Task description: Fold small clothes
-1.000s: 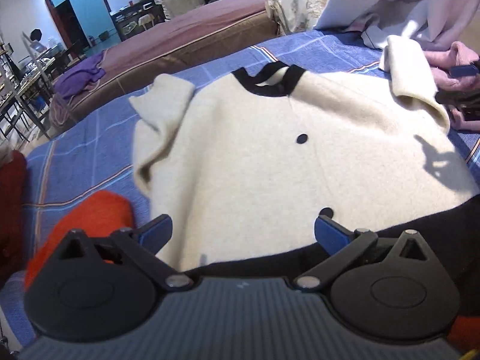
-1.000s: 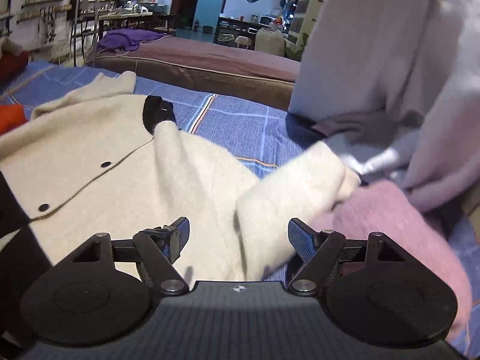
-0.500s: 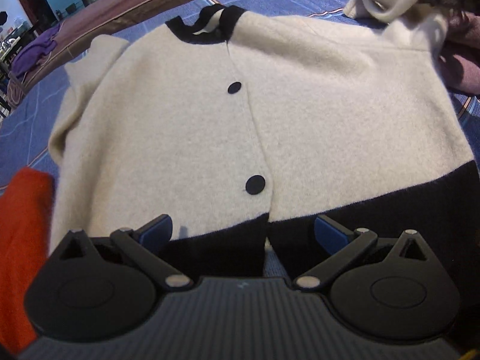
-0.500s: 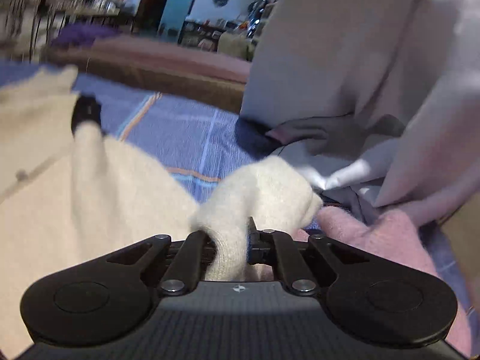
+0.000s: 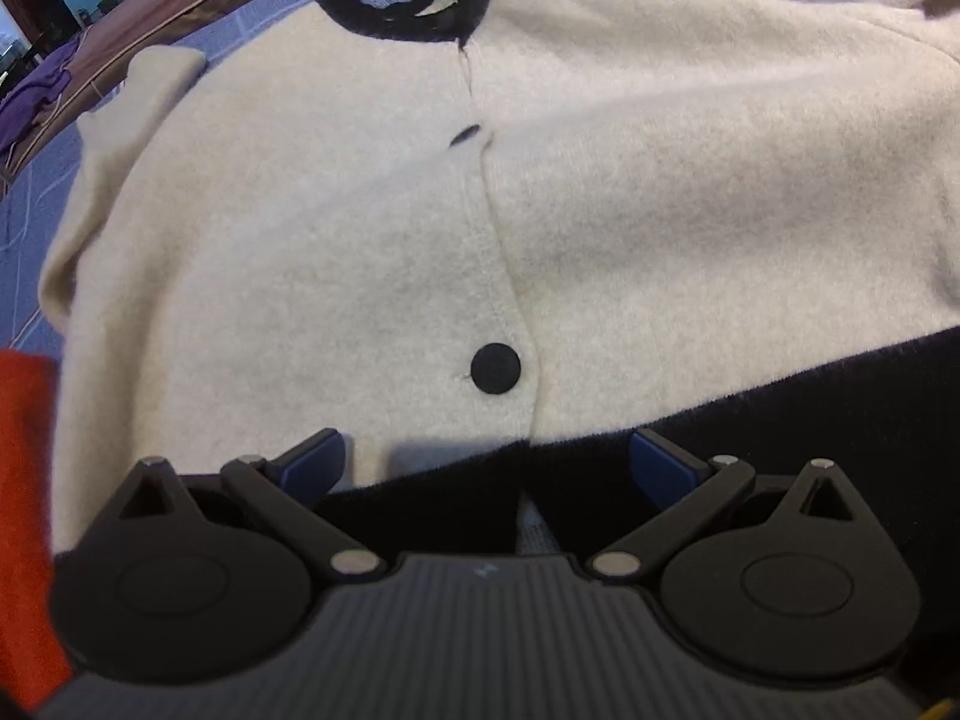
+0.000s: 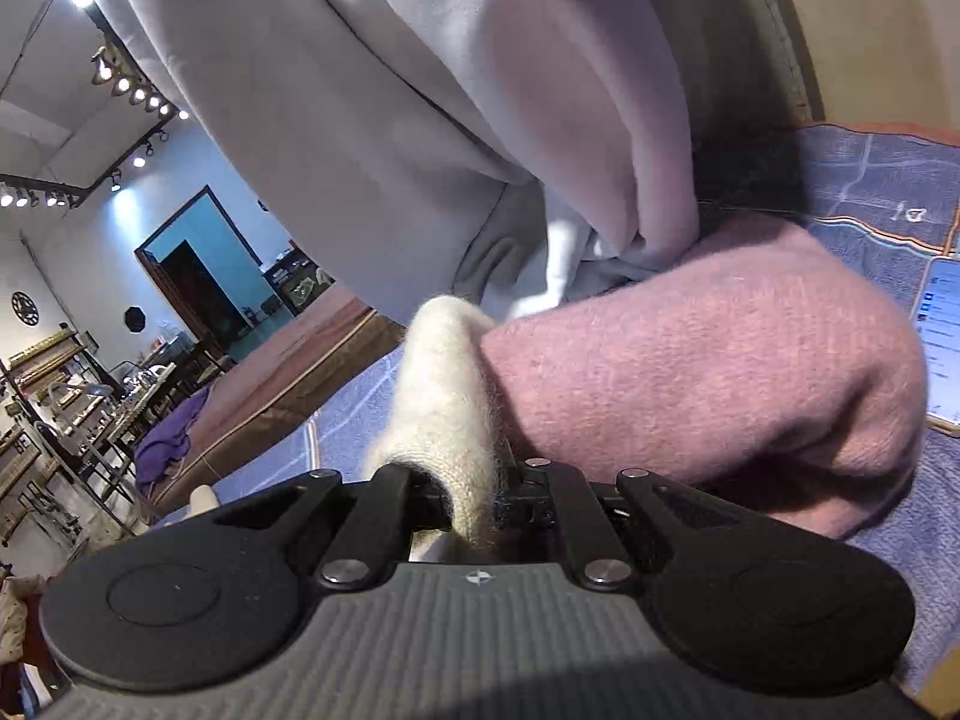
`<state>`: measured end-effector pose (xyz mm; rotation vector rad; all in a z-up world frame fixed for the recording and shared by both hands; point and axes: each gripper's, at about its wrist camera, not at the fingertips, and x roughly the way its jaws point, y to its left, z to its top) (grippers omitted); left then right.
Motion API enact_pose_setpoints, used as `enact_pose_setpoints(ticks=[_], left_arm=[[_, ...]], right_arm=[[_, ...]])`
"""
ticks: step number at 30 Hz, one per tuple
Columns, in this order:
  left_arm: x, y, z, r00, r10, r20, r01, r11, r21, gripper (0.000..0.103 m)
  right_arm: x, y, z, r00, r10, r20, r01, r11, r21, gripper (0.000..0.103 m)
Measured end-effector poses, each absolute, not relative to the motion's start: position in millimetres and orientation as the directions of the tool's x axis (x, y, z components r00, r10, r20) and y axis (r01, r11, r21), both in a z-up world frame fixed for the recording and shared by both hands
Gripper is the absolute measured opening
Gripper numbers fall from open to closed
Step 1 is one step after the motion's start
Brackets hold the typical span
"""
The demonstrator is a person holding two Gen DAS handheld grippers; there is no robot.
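A blue plaid bedspread [image 5: 24,204] covers the work surface, with a brown mattress edge [image 6: 282,390] beyond it and, farther off in the right wrist view, a room with a teal doorway [image 6: 198,264], cluttered shelving and a row of ceiling spotlights. One cream cardigan [image 5: 336,228] with a black collar and black hem band lies front-up across the bedspread, filling most of the left wrist view; two black buttons show on its placket, the upper one seen edge-on. One orange garment [image 5: 24,510] sits at the far left, cut off by the frame. The left gripper [image 5: 489,465] hovers low over the black hem, its blue-padded fingers spread wide apart with nothing between them. In the right wrist view the right gripper [image 6: 474,501] is clamped on one cream cardigan sleeve [image 6: 444,396], which rises in a bunched fold between the closed fingers. One pink knit garment [image 6: 708,372] lies just beside the sleeve on its right, and a large pale lilac garment [image 6: 420,90] hangs above. A phone screen [image 6: 939,342] is cut off at the right edge; its text is unreadable.
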<state>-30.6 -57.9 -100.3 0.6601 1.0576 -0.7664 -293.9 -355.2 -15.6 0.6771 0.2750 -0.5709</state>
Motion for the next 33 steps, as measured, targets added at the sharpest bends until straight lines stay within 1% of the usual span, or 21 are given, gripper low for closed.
enact_pose_setpoints(ticks=[3, 6, 7, 8, 9, 10, 12, 13, 14, 15, 17, 19, 21, 22, 23, 25, 26, 28, 30, 31, 33], left_arm=[[-21.8, -53.5, -75.2, 0.286, -0.306, -0.908, 0.801, 0.597, 0.051, 0.103], [-6.9, -57.9, -43.4, 0.259, -0.443, -0.858, 0.782, 0.617, -0.082, 0.103], [-0.9, -67.1, -32.6, 0.230, -0.488, -0.842, 0.768, 0.623, -0.152, 0.101], [5.4, -74.7, -26.2, 0.205, -0.523, -0.827, 0.756, 0.621, -0.205, 0.095], [10.7, -90.4, -19.3, 0.176, -0.562, -0.808, 0.747, 0.611, -0.263, 0.092], [17.7, -106.9, -14.3, 0.157, -0.584, -0.796, 0.742, 0.602, -0.296, 0.090], [31.0, -145.1, -10.8, 0.157, -0.586, -0.795, 0.742, 0.601, -0.297, 0.088], [34.8, -171.1, -13.1, 0.162, -0.574, -0.803, 0.754, 0.597, -0.275, 0.085], [42.2, -195.5, -19.0, 0.148, -0.561, -0.814, 0.762, 0.590, -0.267, 0.077], [47.0, -219.9, -26.6, 0.119, -0.545, -0.830, 0.763, 0.585, -0.275, 0.074], [55.8, -262.9, -54.3, -0.008, -0.523, -0.852, 0.743, 0.568, -0.355, 0.068], [68.0, -292.5, -91.0, -0.103, -0.497, -0.861, 0.672, 0.604, -0.429, 0.065], [75.4, -313.1, -124.1, -0.136, -0.462, -0.876, 0.630, 0.642, -0.436, 0.066], [77.3, -319.1, -129.4, -0.132, -0.468, -0.874, 0.618, 0.651, -0.441, 0.073], [78.8, -323.8, -128.3, -0.138, -0.492, -0.859, 0.599, 0.649, -0.468, 0.086], [77.0, -328.2, -117.6, -0.143, -0.551, -0.822, 0.603, 0.610, -0.514, 0.085], [75.3, -330.1, -113.2, -0.156, -0.557, -0.816, 0.615, 0.591, -0.522, 0.084], [72.8, -333.3, -108.1, -0.209, -0.596, -0.775, 0.613, 0.538, -0.579, 0.081], [71.3, -341.4, -116.0, -0.257, -0.582, -0.772, 0.629, 0.505, -0.590, 0.070], [72.5, -347.5, -123.2, -0.276, -0.551, -0.787, 0.636, 0.509, -0.580, 0.060], [71.0, -357.8, -145.7, -0.284, -0.493, -0.822, 0.667, 0.515, -0.539, 0.053]], right_arm=[[-272.7, -335.6, 1.9, 0.828, -0.397, -0.397, 0.548, 0.724, 0.418, 0.014], [-255.7, -321.3, 8.8, 0.838, -0.398, -0.373, 0.520, 0.789, 0.326, 0.014], [-251.6, -322.1, 7.1, 0.842, -0.401, -0.361, 0.515, 0.797, 0.315, 0.014], [-250.7, -322.6, 5.3, 0.846, -0.400, -0.353, 0.510, 0.800, 0.315, 0.014], [-248.8, -324.3, 2.6, 0.845, -0.400, -0.354, 0.510, 0.801, 0.313, 0.014], [-248.1, -325.4, 0.0, 0.840, -0.403, -0.363, 0.517, 0.797, 0.311, 0.014], [-250.5, -330.1, -6.1, 0.834, -0.408, -0.371, 0.529, 0.782, 0.329, 0.014], [-254.4, -331.0, -7.8, 0.834, -0.408, -0.372, 0.531, 0.776, 0.340, 0.015], [-257.2, -331.7, -9.1, 0.833, -0.409, -0.372, 0.533, 0.773, 0.345, 0.015], [-259.7, -331.8, -10.5, 0.832, -0.411, -0.373, 0.536, 0.768, 0.349, 0.015], [-265.2, -330.1, -11.1, 0.834, -0.412, -0.367, 0.537, 0.760, 0.366, 0.016], [-268.1, -330.1, -12.5, 0.837, -0.413, -0.360, 0.536, 0.754, 0.380, 0.016], [-268.8, -329.3, -13.5, 0.841, -0.407, -0.358, 0.529, 0.758, 0.382, 0.017], [-268.6, -328.5, -13.8, 0.841, -0.405, -0.358, 0.527, 0.761, 0.378, 0.017], [-266.6, -327.3, -14.2, 0.843, -0.400, -0.360, 0.524, 0.764, 0.376, 0.018], [-266.5, -326.0, -15.5, 0.848, -0.390, -0.359, 0.514, 0.770, 0.377, 0.018], [-267.1, -325.2, -15.9, 0.850, -0.388, -0.357, 0.512, 0.771, 0.378, 0.018], [-269.4, -325.7, -17.3, 0.852, -0.385, -0.354, 0.508, 0.771, 0.384, 0.018], [-272.2, -330.1, -20.9, 0.848, -0.390, -0.358, 0.517, 0.757, 0.400, 0.020], [-273.1, -331.9, -22.1, 0.847, -0.388, -0.363, 0.519, 0.749, 0.412, 0.020], [-275.0, -333.2, -23.1, 0.846, -0.389, -0.365, 0.523, 0.739, 0.425, 0.021]])
